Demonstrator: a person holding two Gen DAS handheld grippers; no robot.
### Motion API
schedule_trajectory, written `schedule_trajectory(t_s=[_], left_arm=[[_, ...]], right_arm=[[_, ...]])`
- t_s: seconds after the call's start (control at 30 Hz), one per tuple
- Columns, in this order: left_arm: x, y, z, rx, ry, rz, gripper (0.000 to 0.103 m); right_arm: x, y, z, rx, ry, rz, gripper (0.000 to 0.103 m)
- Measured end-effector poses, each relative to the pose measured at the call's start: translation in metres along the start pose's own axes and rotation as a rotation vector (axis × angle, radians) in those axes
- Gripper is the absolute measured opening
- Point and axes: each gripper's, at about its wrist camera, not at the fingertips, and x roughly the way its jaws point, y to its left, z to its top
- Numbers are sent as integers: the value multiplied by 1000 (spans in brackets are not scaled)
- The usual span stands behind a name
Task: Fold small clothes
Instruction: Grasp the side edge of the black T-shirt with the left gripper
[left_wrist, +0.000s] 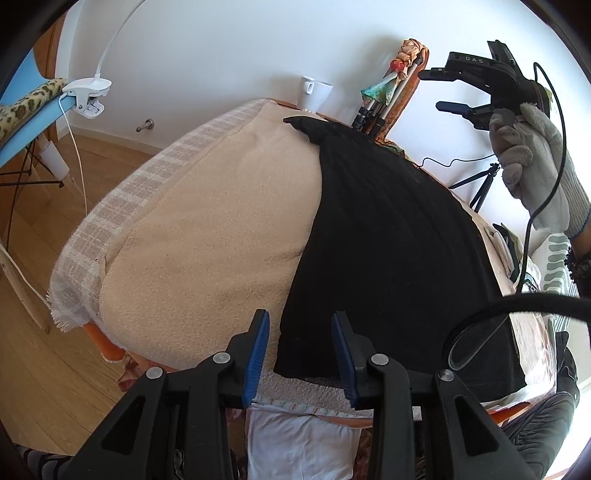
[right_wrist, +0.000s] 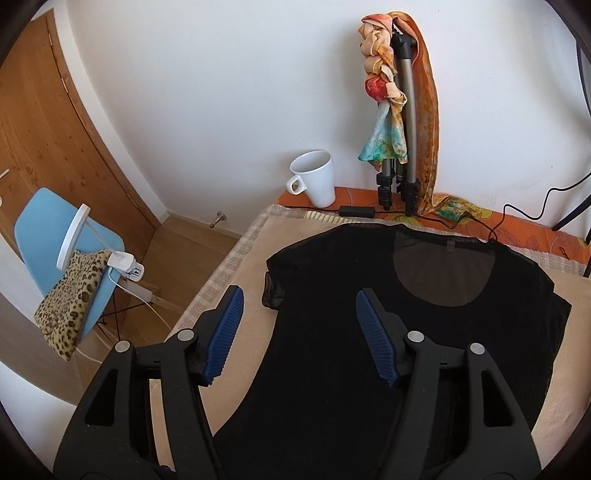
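black t-shirt (right_wrist: 388, 332) spread flat on cream towel (left_wrist: 207, 229), filling centre of right wrist view, round neckline at 12 o'clock and short sleeve out at 9 o'clock. from left wrist view, same shirt (left_wrist: 388, 240) seen edge-on, running from 12 o'clock down to 6 o'clock, hem corner lying between left gripper (left_wrist: 301, 354) fingers but not pinched. left jaws spread wide, blue pads (left_wrist: 256, 354) apart, nothing held. right gripper (right_wrist: 299, 336) hovering over shirt body, jaws likewise parted, ribbed blue pads (right_wrist: 223, 336) clear of cloth, gripping nothing. in left wrist view, right gripper (left_wrist: 439, 90) raised at 2 o'clock, gripped by gloved hand (left_wrist: 532, 158), fingers apart and empty, well above shirt.

white mug (right_wrist: 314, 177) standing upright at 12 o'clock beyond towel, on orange cloth (right_wrist: 517, 225). folded tripod (right_wrist: 402, 147) just right of mug, draped with knotted patterned scarf (right_wrist: 384, 88). small black adapter (right_wrist: 356, 211) and cable lying between mug and tripod feet. blue chair (right_wrist: 40, 229) at 9 o'clock with leopard-print fabric (right_wrist: 70, 295) on seat and white clip lamp (right_wrist: 74, 236) clamped to edge. wooden door (right_wrist: 48, 140) behind chair at 10 o'clock.
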Motion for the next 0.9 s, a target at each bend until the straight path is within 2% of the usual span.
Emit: schedule_trajectory(t_s=[0.2, 0.43, 0.77, 0.9], left_arm=[[9, 8, -2, -15, 30, -19, 33], [17, 8, -3, -38, 53, -75, 29], [27, 14, 0, -109, 67, -158, 5], [27, 12, 3, -113, 56, -184, 3]], right_arm=[[38, 11, 16, -13, 59, 11, 59], [87, 32, 34, -60, 118, -1, 59], [181, 56, 41, -94, 210, -35, 55], [219, 57, 41, -88, 247, -49, 50]])
